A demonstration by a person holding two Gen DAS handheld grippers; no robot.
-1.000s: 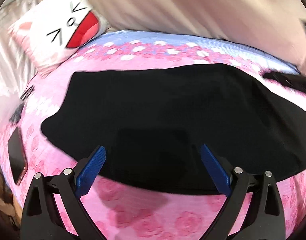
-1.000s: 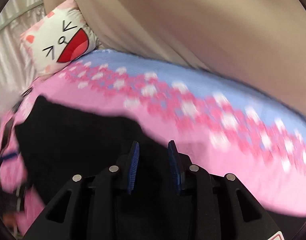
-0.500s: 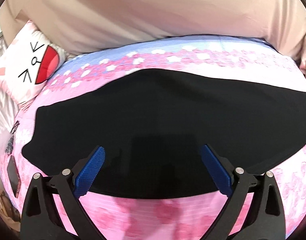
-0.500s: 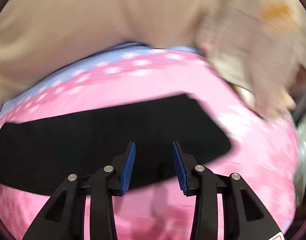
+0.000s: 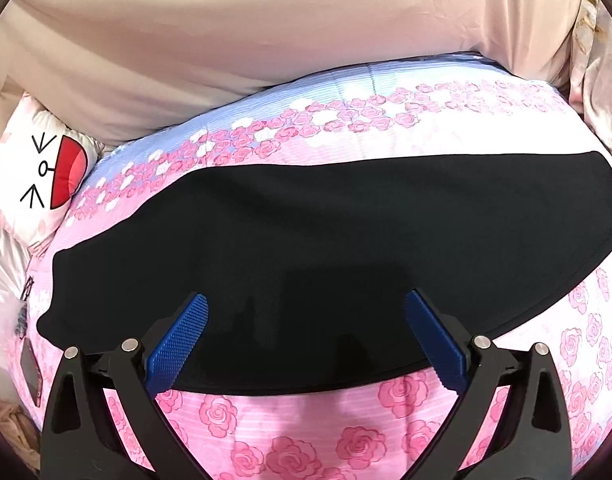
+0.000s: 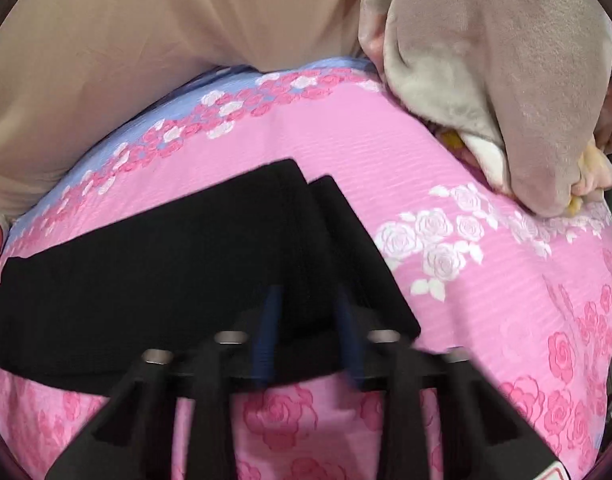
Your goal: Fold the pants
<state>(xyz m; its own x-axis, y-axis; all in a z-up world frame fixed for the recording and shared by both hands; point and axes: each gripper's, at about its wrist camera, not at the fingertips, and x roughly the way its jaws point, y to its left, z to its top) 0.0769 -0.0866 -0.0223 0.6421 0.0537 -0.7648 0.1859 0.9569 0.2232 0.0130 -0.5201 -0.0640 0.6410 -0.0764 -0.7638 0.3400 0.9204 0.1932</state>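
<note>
The black pants lie flat in a long strip across the pink rose-print bedspread. In the right wrist view the pants end at the right in two overlapping leg ends. My left gripper is open wide, hovering over the pants' near edge at the middle. My right gripper is open with a narrower gap, empty, over the near edge by the leg ends. It is motion-blurred.
A cat-face pillow lies at the far left. A beige sheet rises behind the bed. A grey-beige bundle of cloth sits at the bed's right end. A dark phone-like object lies at the left edge.
Both grippers swung rightward along the pants. The right gripper moved in closer over the leg ends. Both stay open.
</note>
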